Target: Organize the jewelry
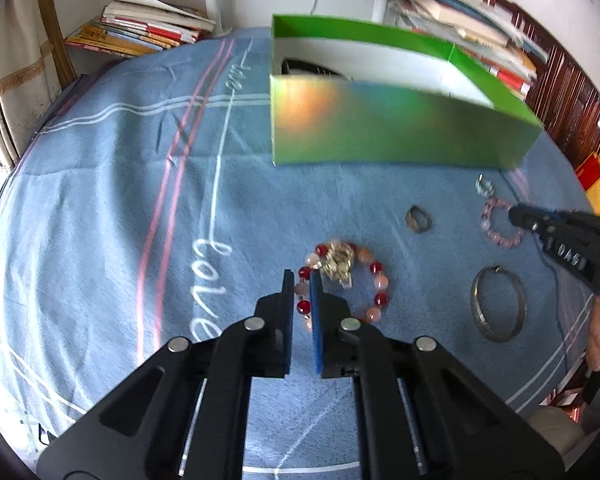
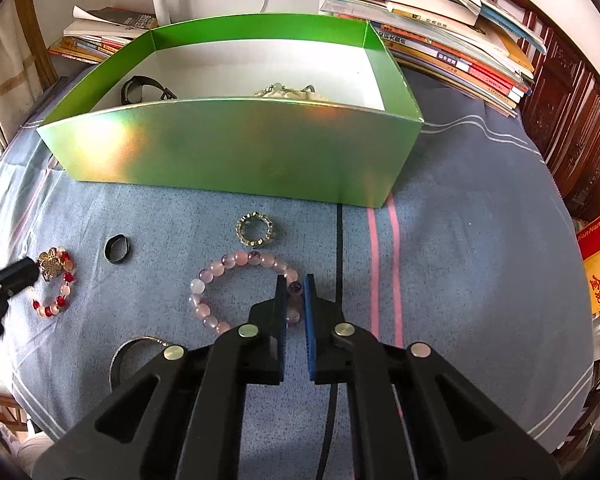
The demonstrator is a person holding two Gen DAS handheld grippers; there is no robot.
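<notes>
The red-and-peach bead bracelet (image 1: 342,284) lies flat on the blue cloth of the counter (image 1: 100,220), on the near side of the green box (image 1: 400,132), and my left hand-held gripper (image 1: 302,280) is pinched onto the left arc of its loop, beads showing between the pads. The pale pink bead bracelet (image 2: 244,292) lies likewise on the near side of the box, and my right hand-held gripper (image 2: 295,286) is pressed together on its right arc, a dark bead caught between the pads. Each loop is a ring with no long axis, so what matters is the way to the box: it stands straight ahead of both hands, open upward, with a dark watch (image 2: 140,90) already inside. I judge the right hand nearer its front wall. A small dark ring (image 2: 117,250), a sparkly ring (image 2: 255,230) and a silver bangle (image 1: 498,304) wait between the bracelets.
</notes>
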